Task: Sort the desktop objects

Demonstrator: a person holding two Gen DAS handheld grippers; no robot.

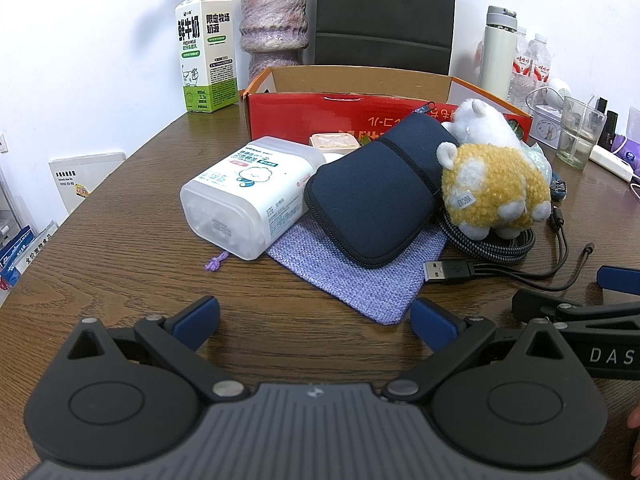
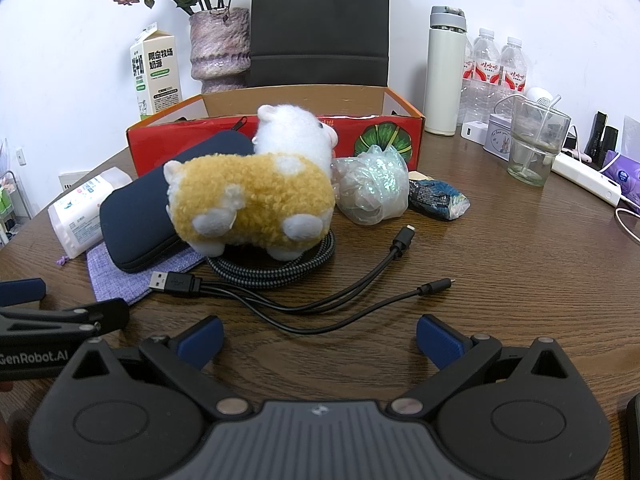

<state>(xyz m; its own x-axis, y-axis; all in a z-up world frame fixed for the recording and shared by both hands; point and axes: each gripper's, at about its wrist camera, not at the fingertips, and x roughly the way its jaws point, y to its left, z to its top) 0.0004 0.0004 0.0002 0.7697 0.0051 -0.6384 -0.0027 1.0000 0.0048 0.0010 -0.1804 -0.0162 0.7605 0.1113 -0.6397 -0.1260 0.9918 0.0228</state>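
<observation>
Both grippers hang low over the near part of the wooden table [image 1: 120,248] with their blue-padded jaws spread wide and nothing between them. The left gripper [image 1: 315,322] faces a lilac cloth bag [image 1: 352,280]; the right gripper [image 2: 320,338] faces a black split cable [image 2: 320,300] whose three ends fan out across the bare wood.

The things to sort lie heaped in the middle of the table, in front of an open red box [image 1: 360,110] that stands toward the far edge. A navy pouch [image 1: 376,196] lies across the lilac bag and leans on a white plastic jar [image 1: 248,200] tipped on its side. A yellow plush sheep [image 2: 252,204] stands on a coil of braided cable [image 2: 276,268], with a white plush sheep [image 2: 296,128] behind it against the box wall.

Only the left view shows a small peach-coloured case [image 1: 334,142] tucked between the jar and the box. Only the right view shows clearly a crumpled clear bag [image 2: 372,184] and a dark blue packet [image 2: 438,198] just right of the sheep; in the left view these are mostly hidden behind the plush, and what the packet holds I cannot tell.

Along the far edge stand a milk carton [image 1: 206,52], a purple vase [image 2: 220,50], a white flask [image 2: 444,68] and water bottles [image 2: 496,68]; a glass cup [image 2: 534,146] stands toward the right edge.
</observation>
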